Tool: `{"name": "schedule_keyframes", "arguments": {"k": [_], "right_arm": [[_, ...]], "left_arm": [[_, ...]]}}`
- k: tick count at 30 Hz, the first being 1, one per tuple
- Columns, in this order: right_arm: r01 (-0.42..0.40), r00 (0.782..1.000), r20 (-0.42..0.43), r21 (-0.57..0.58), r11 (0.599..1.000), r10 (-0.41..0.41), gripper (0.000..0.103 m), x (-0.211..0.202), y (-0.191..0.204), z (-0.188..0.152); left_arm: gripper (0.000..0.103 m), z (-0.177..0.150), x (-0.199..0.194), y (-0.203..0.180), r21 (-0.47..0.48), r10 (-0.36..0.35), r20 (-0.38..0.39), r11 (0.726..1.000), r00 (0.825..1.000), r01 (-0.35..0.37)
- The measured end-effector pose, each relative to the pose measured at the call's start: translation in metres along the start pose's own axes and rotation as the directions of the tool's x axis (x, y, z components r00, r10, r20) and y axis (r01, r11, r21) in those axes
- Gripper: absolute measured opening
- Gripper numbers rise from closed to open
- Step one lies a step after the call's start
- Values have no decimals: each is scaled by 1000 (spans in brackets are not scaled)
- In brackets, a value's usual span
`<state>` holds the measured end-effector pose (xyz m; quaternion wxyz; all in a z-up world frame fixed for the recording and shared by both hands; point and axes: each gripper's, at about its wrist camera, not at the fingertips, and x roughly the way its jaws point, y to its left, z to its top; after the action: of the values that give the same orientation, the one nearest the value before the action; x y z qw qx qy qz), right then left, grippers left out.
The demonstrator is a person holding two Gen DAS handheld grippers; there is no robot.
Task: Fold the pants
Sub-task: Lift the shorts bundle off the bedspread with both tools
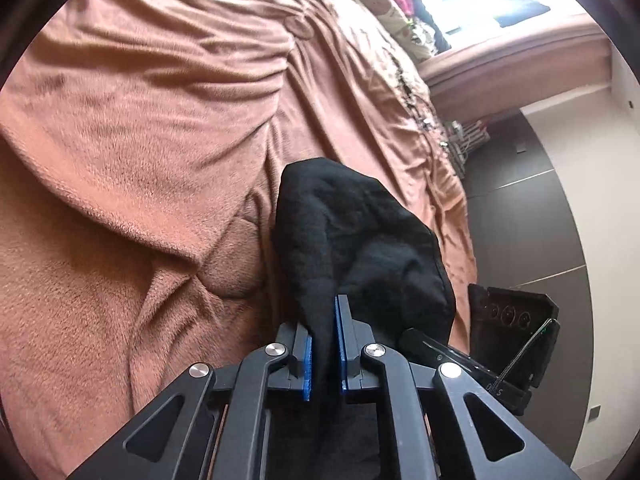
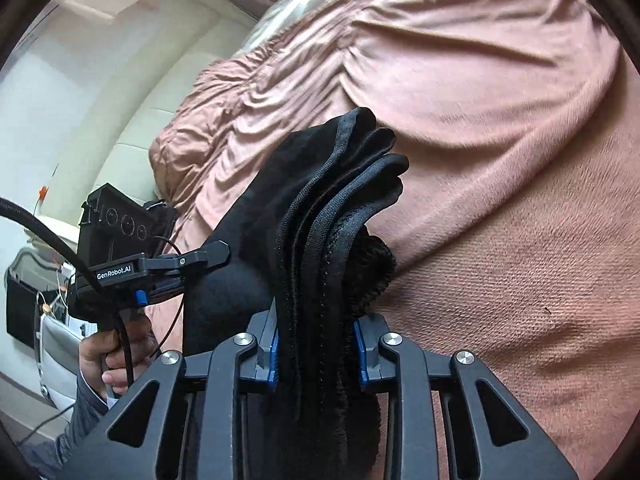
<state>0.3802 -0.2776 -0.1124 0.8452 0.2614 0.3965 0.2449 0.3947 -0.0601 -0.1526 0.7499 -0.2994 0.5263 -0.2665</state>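
Both tongs (image 1: 323, 344) (image 2: 316, 352) tight on black pants (image 1: 360, 240)

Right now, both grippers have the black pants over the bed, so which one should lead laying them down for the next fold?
Probably the right gripper: it clamps the thick stacked waistband of the pants. The left gripper pinches only a thin fold.

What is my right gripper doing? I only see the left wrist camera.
Observer: The right gripper is shut on a thick bunch of the black pants, several layered edges.
Operator: Who holds my left one?
Observer: A hand grips the left gripper by its handle, with a grey sleeve behind it.
Operator: Anything else on it?
Observer: A black cable runs from it, out of the picture's left edge.
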Motion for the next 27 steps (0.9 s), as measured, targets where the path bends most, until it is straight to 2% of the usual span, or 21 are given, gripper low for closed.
{"name": "schedule_keyframes", "arguments": {"k": [12, 19, 27], "right_arm": [[37, 990, 139, -135, 990, -18, 22, -48, 51, -39], [72, 976, 214, -218, 973, -24, 22, -81, 94, -59], [113, 959, 281, -298, 948, -27, 22, -119, 143, -92]], "left_arm": [[9, -17, -45, -30, 84, -67, 87, 995, 994, 59], [9, -31, -84, -48, 136, -122, 148, 985, 981, 102], [9, -45, -135, -71, 201, -155, 208, 973, 966, 113]]}}
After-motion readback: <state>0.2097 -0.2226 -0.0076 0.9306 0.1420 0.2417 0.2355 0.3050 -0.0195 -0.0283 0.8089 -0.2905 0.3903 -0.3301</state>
